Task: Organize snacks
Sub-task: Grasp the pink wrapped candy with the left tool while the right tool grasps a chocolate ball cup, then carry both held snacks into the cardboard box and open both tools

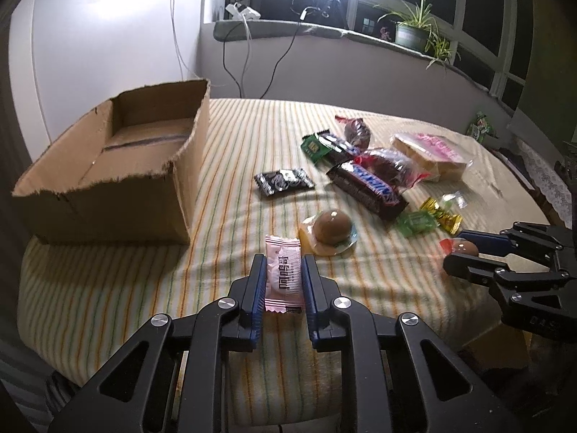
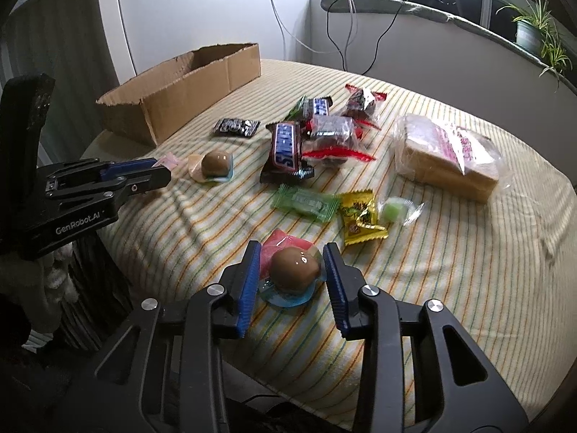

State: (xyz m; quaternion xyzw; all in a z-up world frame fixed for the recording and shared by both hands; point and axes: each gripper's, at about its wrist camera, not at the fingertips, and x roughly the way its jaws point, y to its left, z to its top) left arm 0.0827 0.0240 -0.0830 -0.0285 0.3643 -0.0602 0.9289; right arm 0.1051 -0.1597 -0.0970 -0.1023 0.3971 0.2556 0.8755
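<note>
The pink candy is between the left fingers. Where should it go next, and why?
Probably lift the pink candy and carry it left, over the cardboard box. The left gripper has its fingers pressed against both sides of the wrapper, so it seems held. The box stands open on the striped cloth to the left, and nothing shows in the part of it in view.

Striped table bears snacks, box.

The left tongs are showing "GenRobot.AI" in white on their black body. The brown candy bar is displaying "SNICKERS", partly readable.
</note>
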